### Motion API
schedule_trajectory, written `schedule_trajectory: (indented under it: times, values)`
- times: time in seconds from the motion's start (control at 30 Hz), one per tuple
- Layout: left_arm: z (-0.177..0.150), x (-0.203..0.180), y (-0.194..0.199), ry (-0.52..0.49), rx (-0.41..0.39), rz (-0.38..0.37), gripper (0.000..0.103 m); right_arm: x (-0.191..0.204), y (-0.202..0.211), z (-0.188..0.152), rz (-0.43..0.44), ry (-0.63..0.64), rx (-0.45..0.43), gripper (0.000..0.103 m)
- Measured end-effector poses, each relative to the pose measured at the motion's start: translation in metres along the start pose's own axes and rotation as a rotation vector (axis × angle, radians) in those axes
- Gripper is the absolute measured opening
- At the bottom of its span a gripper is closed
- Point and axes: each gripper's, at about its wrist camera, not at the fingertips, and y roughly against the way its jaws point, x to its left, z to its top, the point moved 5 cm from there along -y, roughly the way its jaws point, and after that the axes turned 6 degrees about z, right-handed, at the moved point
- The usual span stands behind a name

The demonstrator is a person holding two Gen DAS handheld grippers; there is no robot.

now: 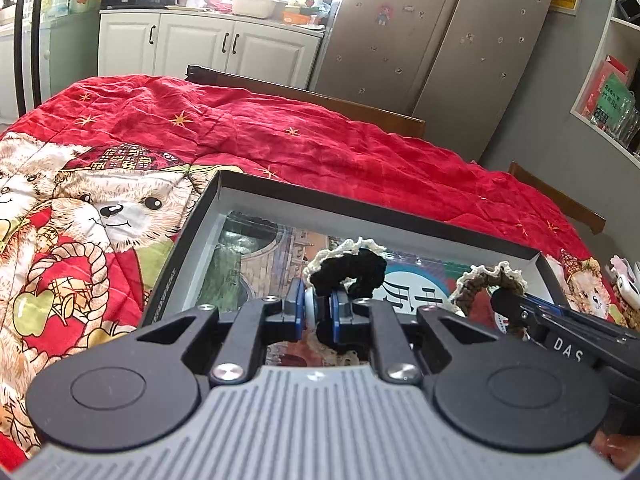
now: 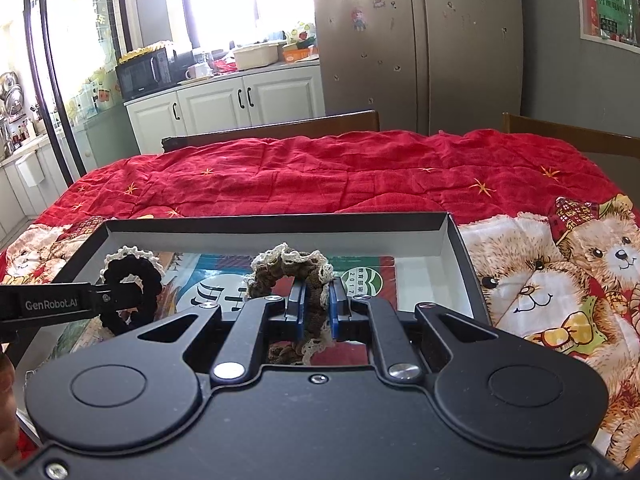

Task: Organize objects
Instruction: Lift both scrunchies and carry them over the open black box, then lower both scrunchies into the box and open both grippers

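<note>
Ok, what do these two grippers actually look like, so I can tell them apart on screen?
Both are black linkage grippers with blue finger pads and silver pivot screws. The left gripper has a grey ribbed housing behind its round black hubs; white lettering reading GenRobot.AI runs along its side in the right wrist view. The right gripper has a plain black housing, with white letters DAS on its side. No cables or sleeves show.
</note>
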Motion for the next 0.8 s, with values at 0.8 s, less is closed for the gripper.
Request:
schedule_trajectory:
  times: [0.8]
  values:
    - [0.0003,0.0033,-0.0031,0.001,0.006,0.008,0.04,-0.005,-0.0086,-0.0014,0.004,-0.024,0.037,0.016]
